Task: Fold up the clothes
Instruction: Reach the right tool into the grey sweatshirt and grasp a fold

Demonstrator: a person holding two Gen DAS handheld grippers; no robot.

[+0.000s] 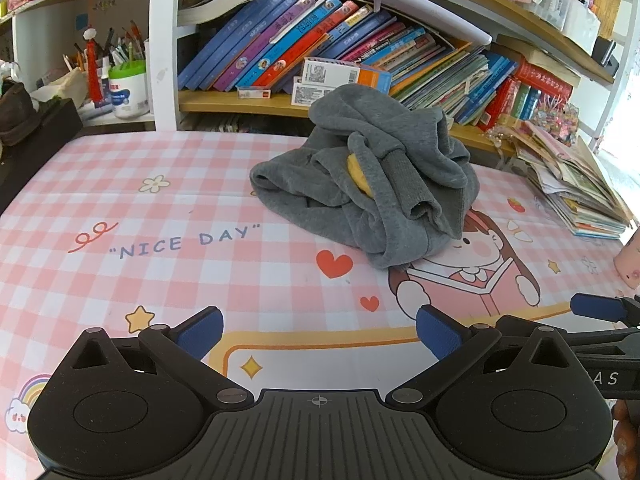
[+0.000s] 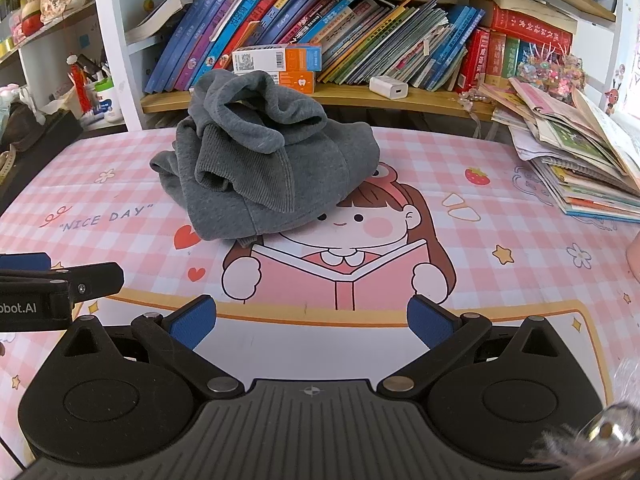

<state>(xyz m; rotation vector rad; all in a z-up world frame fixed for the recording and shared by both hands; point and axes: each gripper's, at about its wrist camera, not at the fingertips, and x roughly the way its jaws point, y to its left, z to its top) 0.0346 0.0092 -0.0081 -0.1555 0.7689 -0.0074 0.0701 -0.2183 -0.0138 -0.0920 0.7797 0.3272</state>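
Note:
A grey sweatshirt (image 1: 360,176) lies crumpled in a heap on the pink checked desk mat (image 1: 160,208), with a ribbed cuff on top and a yellow patch showing in a fold. It also shows in the right wrist view (image 2: 264,160), left of centre. My left gripper (image 1: 319,334) is open and empty, low over the mat, well short of the heap. My right gripper (image 2: 312,322) is open and empty, also short of the heap. Each gripper's blue pad shows at the edge of the other's view.
A bookshelf (image 1: 320,40) full of leaning books runs behind the desk. A stack of booklets (image 2: 580,160) sits at the right. Pen pots and a white tub (image 1: 128,84) stand at the left. A pink cup (image 1: 630,264) is at the right edge.

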